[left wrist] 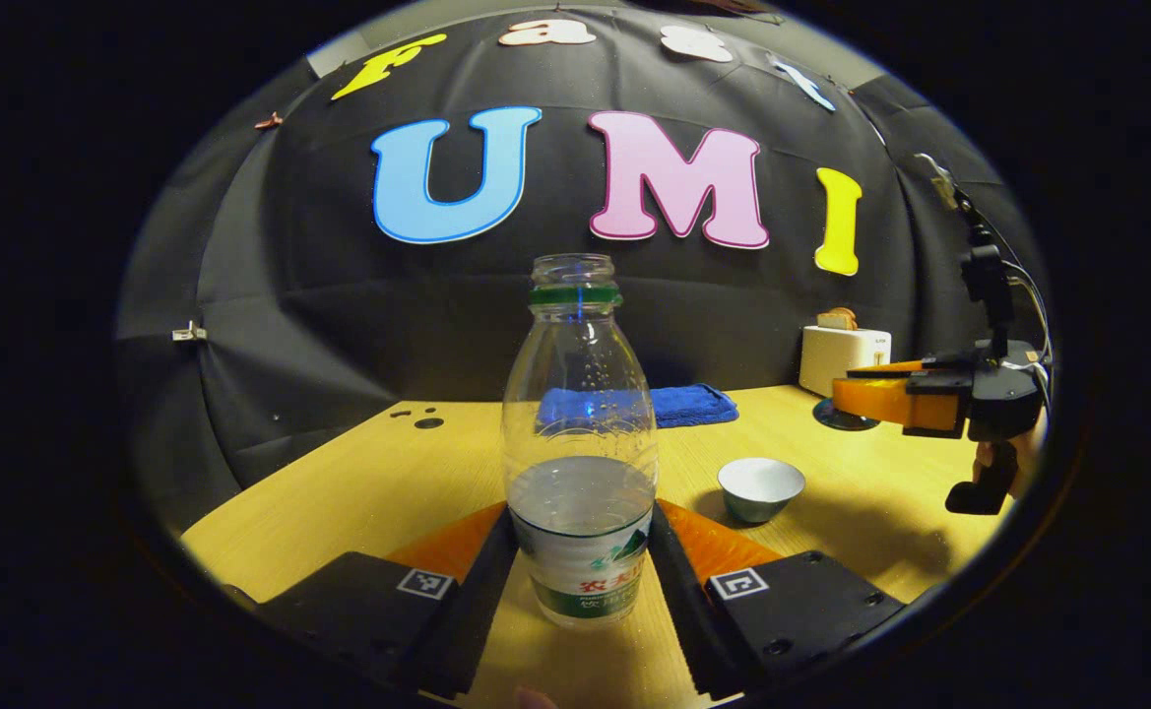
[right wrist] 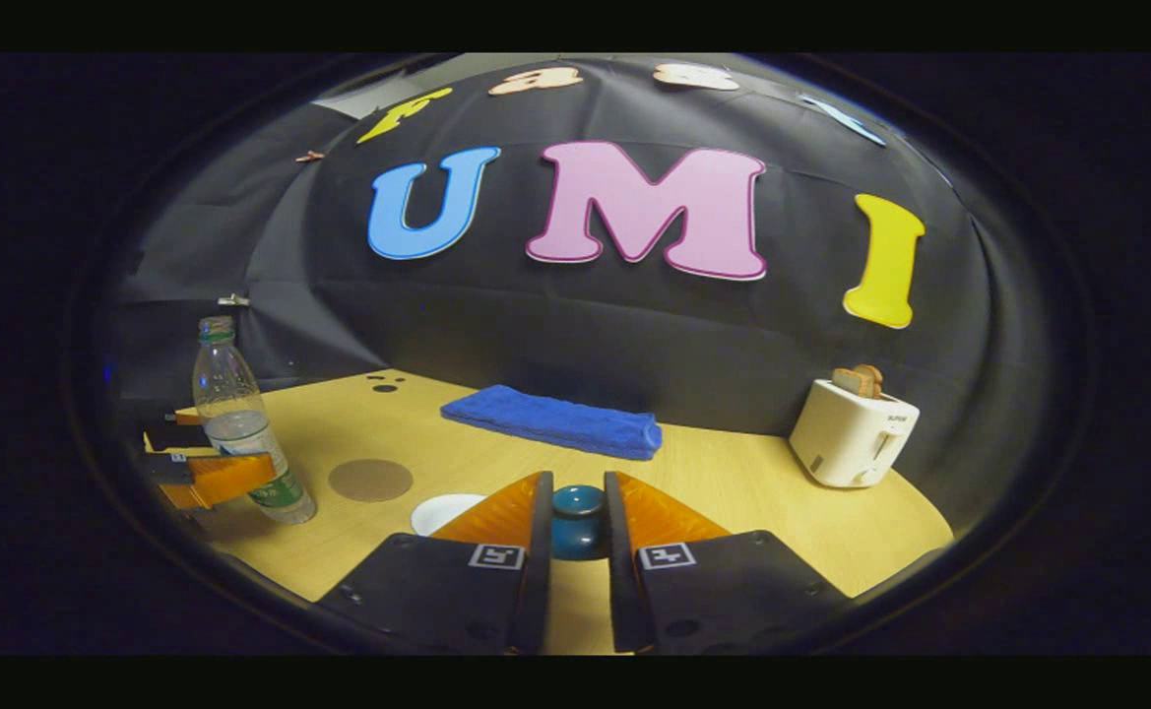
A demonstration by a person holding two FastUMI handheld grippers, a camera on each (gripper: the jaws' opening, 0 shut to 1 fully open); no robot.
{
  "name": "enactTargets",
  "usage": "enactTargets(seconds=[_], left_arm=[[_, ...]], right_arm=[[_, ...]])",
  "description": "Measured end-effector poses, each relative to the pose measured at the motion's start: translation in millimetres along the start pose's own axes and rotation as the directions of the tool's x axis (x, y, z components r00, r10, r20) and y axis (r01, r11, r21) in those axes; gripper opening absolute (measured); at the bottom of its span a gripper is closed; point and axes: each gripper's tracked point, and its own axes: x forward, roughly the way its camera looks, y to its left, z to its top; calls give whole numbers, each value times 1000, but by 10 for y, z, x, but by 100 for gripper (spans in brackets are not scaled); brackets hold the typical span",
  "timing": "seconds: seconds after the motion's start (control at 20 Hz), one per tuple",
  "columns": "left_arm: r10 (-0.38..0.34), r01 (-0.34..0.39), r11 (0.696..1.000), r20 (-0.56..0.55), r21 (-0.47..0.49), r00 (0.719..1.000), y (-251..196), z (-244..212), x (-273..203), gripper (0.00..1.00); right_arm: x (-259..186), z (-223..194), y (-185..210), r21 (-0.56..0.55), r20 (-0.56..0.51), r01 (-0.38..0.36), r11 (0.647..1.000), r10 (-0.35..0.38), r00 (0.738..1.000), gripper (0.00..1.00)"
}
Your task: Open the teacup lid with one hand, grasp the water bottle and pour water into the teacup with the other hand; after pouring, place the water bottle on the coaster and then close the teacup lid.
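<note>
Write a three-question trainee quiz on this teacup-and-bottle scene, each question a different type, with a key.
1. True or false: the bottle has its cap on.
2. What does the right claw grip? A) lid B) towel C) toaster
3. Fill in: the left claw is shut on the ____.

Key: 1 false, the neck is open. 2 A; the cup stands uncovered. 3 bottle, upright on the table; the coaster is bare.

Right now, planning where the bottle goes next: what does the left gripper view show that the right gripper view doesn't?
Left gripper view: left gripper clamping the water bottle, open teacup beside it. Right gripper view: coaster, and right gripper pinching the lid. Both share that bottle, the blue towel and the toaster.
</note>
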Motion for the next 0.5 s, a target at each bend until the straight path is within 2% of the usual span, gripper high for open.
enactTargets(seconds=[0.05,0.15,0.3,0.4,0.5], left_arm=[[7,-7,1000,-8,13,1000,17,-3,15,78],[28,-27,998,-13,61,1000,60,34,58,77],[73,-70,978,-7,195,997,121,121,138,76],[105,-99,942,-2,322,994,147,188,212,76],[123,-107,884,-4,456,992,117,222,311,76]], right_arm=[[-29,-9,-62,1,0,9,1000,-9,1000,28],[-79,-38,-199,-2,-3,27,1000,-27,1000,28],[-140,-72,-392,5,-9,50,999,-50,999,27],[-201,-109,-537,1,-12,66,998,-66,998,28],[-254,-138,-675,7,-14,78,997,-78,997,28]])
